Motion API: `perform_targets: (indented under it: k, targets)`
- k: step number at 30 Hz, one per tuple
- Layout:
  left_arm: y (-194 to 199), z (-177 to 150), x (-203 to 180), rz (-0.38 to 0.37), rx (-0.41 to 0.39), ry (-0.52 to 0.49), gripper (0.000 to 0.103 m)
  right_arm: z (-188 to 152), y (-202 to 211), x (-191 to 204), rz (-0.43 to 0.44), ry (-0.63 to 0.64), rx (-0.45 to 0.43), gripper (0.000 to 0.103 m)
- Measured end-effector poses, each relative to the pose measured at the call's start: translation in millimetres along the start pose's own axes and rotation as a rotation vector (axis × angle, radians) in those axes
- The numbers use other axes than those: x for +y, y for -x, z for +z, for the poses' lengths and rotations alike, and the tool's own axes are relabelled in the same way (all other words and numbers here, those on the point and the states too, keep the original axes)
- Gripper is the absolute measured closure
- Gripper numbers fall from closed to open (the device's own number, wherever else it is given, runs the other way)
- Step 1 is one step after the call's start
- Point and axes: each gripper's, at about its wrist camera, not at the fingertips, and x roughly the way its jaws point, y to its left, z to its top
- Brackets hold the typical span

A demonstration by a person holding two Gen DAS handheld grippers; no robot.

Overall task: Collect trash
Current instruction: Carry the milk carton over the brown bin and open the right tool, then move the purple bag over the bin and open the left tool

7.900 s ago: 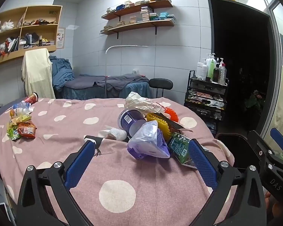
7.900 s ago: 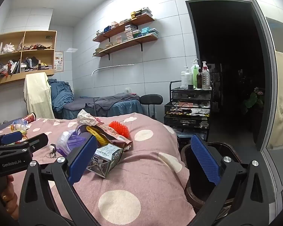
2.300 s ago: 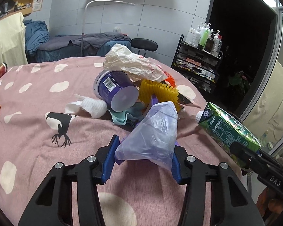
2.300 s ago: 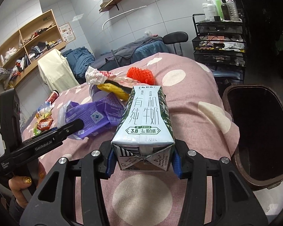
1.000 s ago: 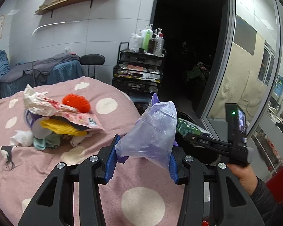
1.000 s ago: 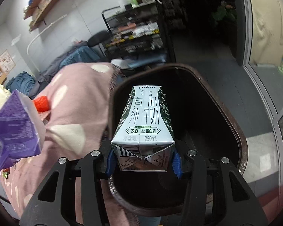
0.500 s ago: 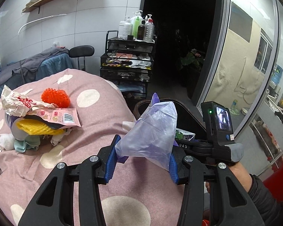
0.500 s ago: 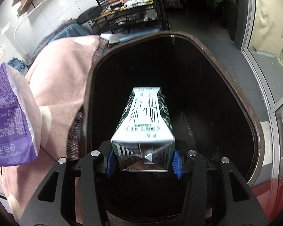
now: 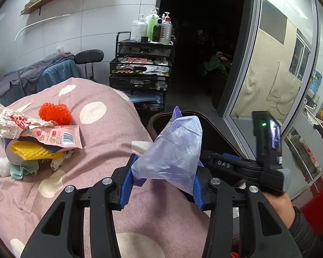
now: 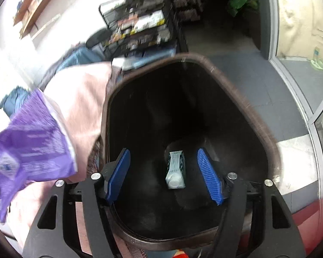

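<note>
My left gripper point(image 9: 161, 180) is shut on a crumpled purple plastic bag point(image 9: 174, 150) and holds it above the pink spotted table edge, next to the dark brown bin point(image 9: 159, 118). The bag also shows at the left of the right wrist view point(image 10: 30, 146). My right gripper point(image 10: 164, 175) is open and empty over the bin's point(image 10: 258, 129) mouth. A green and white milk carton point(image 10: 175, 169) lies at the bin's bottom, below and between the open jaws. The right gripper's body point(image 9: 247, 167) shows in the left wrist view, over the bin.
A trash pile sits on the pink table point(image 9: 101, 154) at left: orange net point(image 9: 55, 114), pink wrapper point(image 9: 58, 136), yellow net point(image 9: 34, 153), crumpled paper point(image 9: 9, 120). A black cart with bottles point(image 9: 144, 64) stands behind the bin. A glass door point(image 9: 280, 75) is at right.
My right gripper has opened and the milk carton has dropped from it to the bottom of the bin. My left gripper has kept the purple bag and moved a little closer to the bin.
</note>
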Motion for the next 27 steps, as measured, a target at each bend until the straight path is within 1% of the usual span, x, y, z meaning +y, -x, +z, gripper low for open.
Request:
perform_targets:
  k: [5, 6, 8, 10, 14, 27]
  targets:
    - [-9.3, 4.4, -8.8, -0.020, 0.019, -0.007, 0.058, 11.7, 33.8, -8.0, -0.060, -0.033, -0.148, 0.024]
    - [-12.5, 5.2, -10.7, -0.023, 0.028, -0.008, 0.058, 14.3, 42.9, -10.8, -0.087, -0.044, -0.189, 0.022]
    - [-18.2, 6.6, -12.8, -0.029, 0.042, -0.008, 0.058, 17.6, 49.6, -15.9, -0.115, -0.055, -0.224, 0.019]
    - [-24.1, 8.0, -16.1, -0.034, 0.059, -0.010, 0.058, 20.5, 57.6, -23.8, -0.139, -0.072, -0.257, 0.018]
    - [-34.9, 9.6, -23.5, -0.041, 0.087, -0.026, 0.058, 24.5, 63.8, -36.9, -0.149, -0.112, -0.282, 0.017]
    - [-78.0, 6.1, -42.5, -0.028, 0.198, -0.066, 0.057, 26.5, 71.8, -45.5, -0.161, -0.140, -0.311, 0.016]
